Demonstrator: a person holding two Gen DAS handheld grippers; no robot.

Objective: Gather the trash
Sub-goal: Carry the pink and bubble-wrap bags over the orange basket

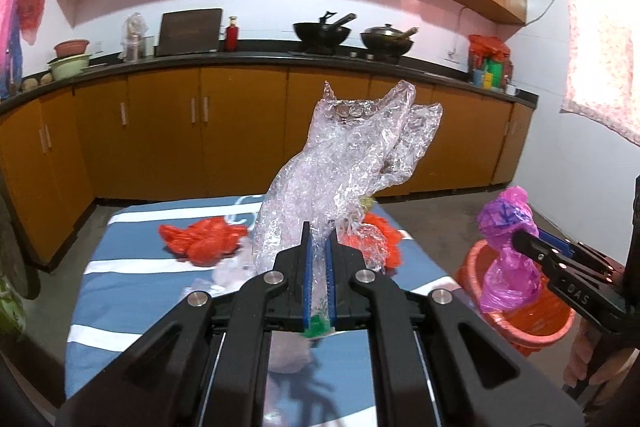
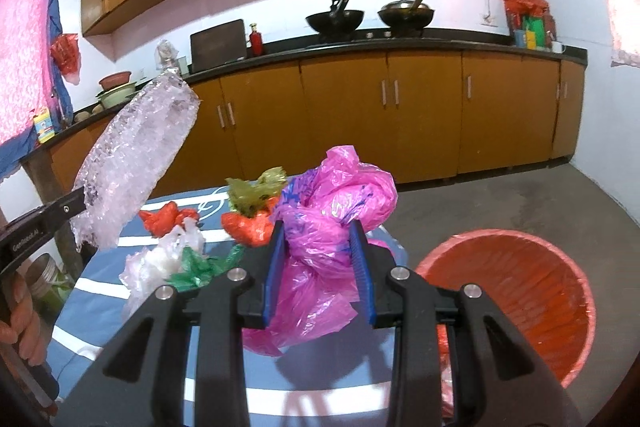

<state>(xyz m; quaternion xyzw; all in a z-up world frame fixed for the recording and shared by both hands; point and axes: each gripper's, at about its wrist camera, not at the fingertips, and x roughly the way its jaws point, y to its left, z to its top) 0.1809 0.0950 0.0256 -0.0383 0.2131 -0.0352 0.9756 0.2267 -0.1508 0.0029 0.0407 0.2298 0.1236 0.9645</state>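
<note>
**Pink bag nearest the bin**

The pink bag (image 2: 320,223), clamped in the right gripper (image 2: 320,267), hangs just off the table's right edge (image 1: 432,267), beside the red bin (image 2: 516,291). The left gripper (image 1: 318,267) pinches clear plastic (image 1: 344,163) upright over the table, farther away.

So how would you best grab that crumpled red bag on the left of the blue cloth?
Probably from above, with the gripper closing on the raised bunched knot at the middle of the red bag. It lies low on the blue striped cloth, with thin, flat edges.
</note>
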